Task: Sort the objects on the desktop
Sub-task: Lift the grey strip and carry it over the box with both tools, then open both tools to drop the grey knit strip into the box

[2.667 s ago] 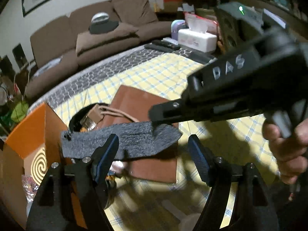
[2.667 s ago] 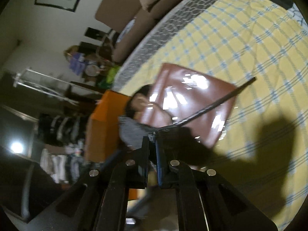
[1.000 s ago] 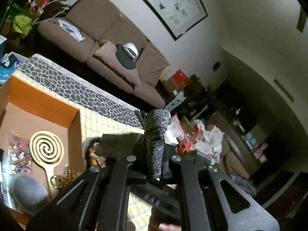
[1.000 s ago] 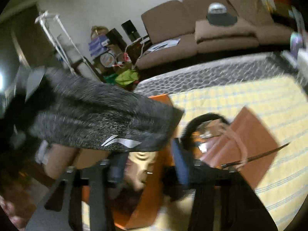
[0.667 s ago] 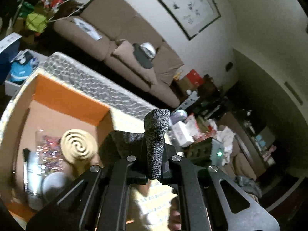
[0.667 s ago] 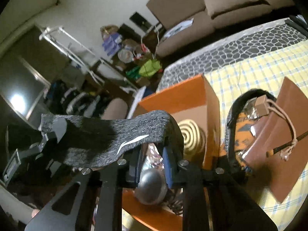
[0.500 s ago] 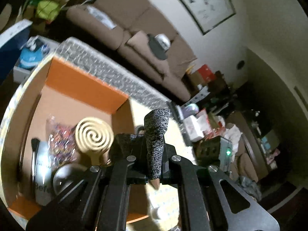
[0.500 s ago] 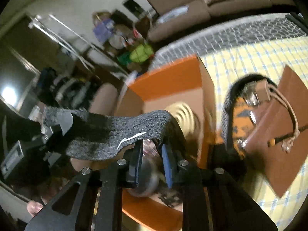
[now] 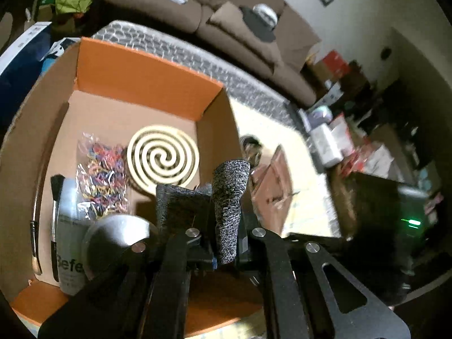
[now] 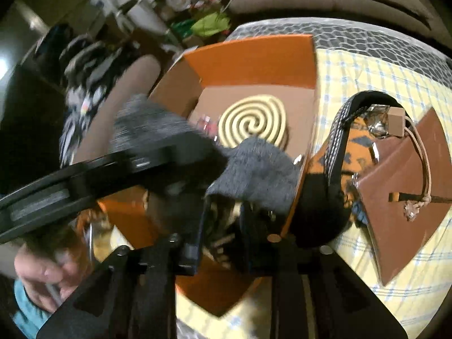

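Note:
My left gripper [image 9: 226, 243] is shut on a grey knitted sock [image 9: 230, 203] and holds it above the open orange cardboard box [image 9: 141, 76]. In the right wrist view the sock [image 10: 254, 175] hangs over the box's [image 10: 254, 56] right wall, with the left gripper's black body across it. My right gripper [image 10: 223, 220] is open, its jaws apart just below the sock's free end. The box holds a cream spiral disc [image 9: 162, 156], a bag of coloured bands [image 9: 99, 175], a silver round lid [image 9: 118, 234] and a white bottle [image 9: 66, 240].
A black-rimmed pouch [image 10: 339, 147] with orange patterned contents and a brown leather folder [image 10: 404, 197] with a cord lie on the yellow checked cloth [image 10: 367, 70] right of the box. A brown sofa [image 9: 226, 19] stands behind the table. Tissue boxes [image 9: 325, 141] sit far right.
The right gripper has let go of the sock and opened. The left gripper still holds it and has moved lower over the box, which now fills more of the view.

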Demonstrator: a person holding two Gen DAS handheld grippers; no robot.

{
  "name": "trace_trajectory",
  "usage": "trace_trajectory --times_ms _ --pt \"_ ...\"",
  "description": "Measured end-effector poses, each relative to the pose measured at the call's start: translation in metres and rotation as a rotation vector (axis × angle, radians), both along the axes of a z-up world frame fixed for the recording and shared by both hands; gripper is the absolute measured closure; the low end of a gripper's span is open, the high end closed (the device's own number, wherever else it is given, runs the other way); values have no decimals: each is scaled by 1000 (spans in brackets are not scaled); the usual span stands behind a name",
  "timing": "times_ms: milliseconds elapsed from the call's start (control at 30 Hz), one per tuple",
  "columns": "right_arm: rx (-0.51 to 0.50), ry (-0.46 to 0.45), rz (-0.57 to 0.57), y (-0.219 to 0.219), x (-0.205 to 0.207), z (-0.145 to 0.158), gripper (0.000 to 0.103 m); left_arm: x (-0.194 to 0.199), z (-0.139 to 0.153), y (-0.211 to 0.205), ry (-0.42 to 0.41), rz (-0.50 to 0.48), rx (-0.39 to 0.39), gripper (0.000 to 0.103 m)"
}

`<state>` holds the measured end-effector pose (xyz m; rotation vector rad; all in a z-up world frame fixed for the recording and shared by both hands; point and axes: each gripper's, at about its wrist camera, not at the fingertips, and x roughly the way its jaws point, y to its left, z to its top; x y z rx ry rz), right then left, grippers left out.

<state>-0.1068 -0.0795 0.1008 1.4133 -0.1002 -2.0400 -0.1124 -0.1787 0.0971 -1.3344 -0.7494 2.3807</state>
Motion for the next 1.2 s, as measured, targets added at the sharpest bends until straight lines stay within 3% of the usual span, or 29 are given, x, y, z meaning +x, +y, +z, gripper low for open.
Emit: trace_trajectory --times_ms 167,300,400,433,533,633,767,900,1033,1200 --pt "3 14 65 16 15 9 65 -1 -9 24 -27 -46 -107 96" --pt "-40 43 -5 47 14 24 58 0 -11 47 -46 -92 -194 94" --pt "-62 48 -72 72 8 27 56 1 -17 60 -73 -121 -244 81" --pt "-70 48 -98 80 6 27 56 2 -18 63 -83 -129 -242 71" --pt "-95 44 -182 107 -3 26 56 4 -19 67 -104 -124 -252 64" --pt "-113 25 -241 125 -6 24 56 4 -17 56 -122 -93 -187 53" --pt "-121 24 -287 142 -8 27 56 7 -1 35 -71 -38 -68 39" --pt "-117 34 -292 147 -7 29 53 13 14 24 -7 3 -36 32" --pt "-89 37 -310 155 -7 23 43 11 19 33 31 -6 -70 24" --pt "-56 33 -362 168 -11 14 23 17 35 65 107 -97 -132 4"
